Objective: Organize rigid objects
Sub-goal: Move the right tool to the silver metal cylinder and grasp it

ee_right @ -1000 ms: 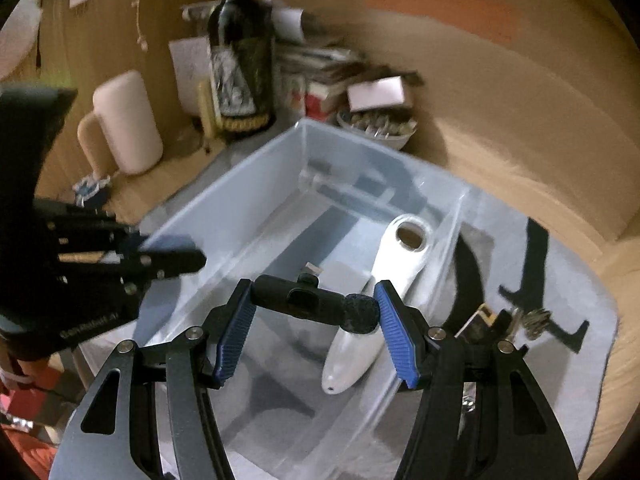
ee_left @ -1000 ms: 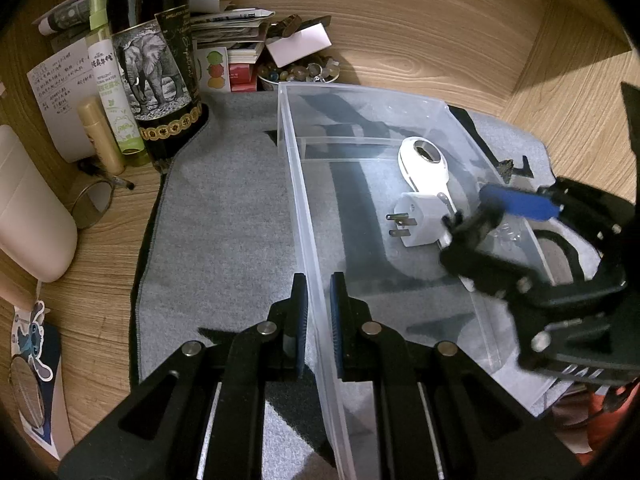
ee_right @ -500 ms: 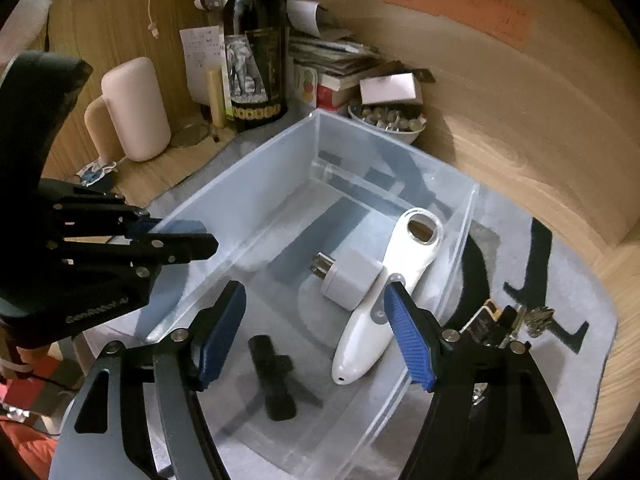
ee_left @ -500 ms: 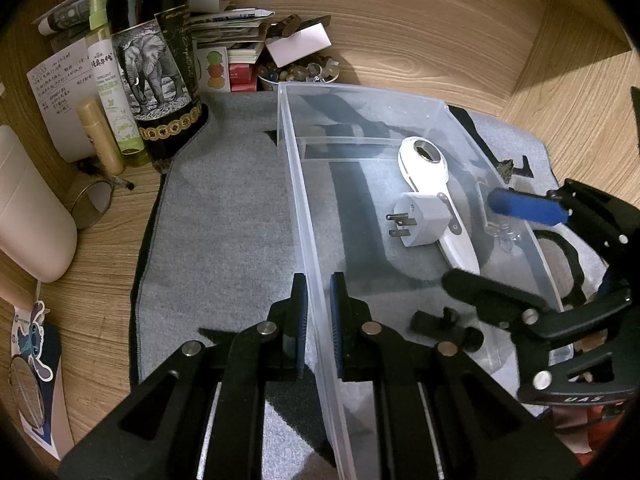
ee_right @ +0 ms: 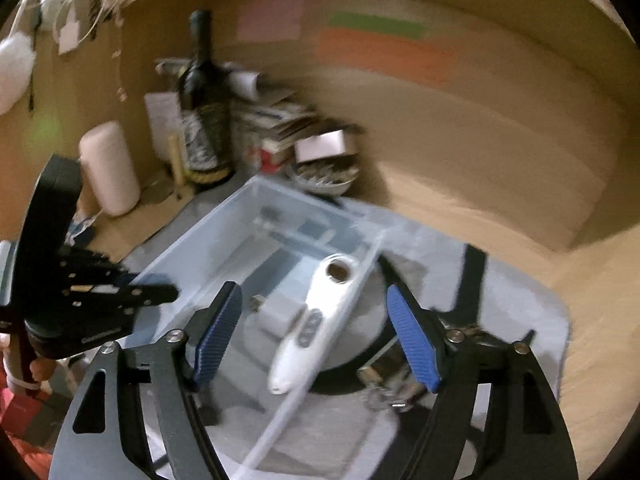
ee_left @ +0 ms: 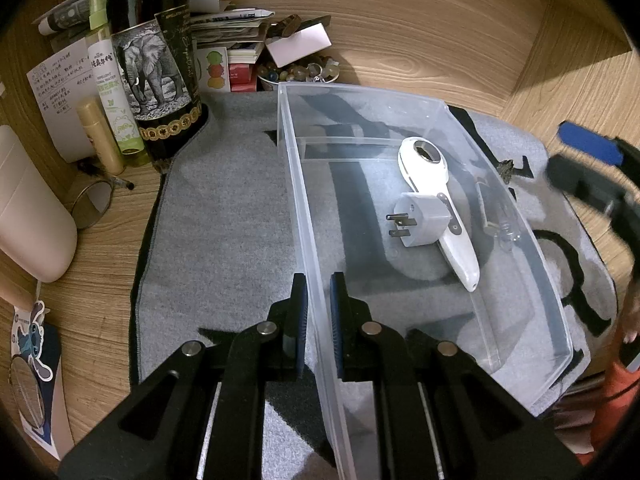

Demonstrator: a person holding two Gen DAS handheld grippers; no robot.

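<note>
Ribbed blue-padded left tongs [ee_left: 318, 320] pinch clear plastic bin [ee_left: 298, 184].

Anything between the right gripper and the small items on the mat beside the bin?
Nothing visible. The right gripper, jaws just opened further and holding nothing, hovers over the small items on the gray mat; the wall of the clear bin runs close beside them.
</note>
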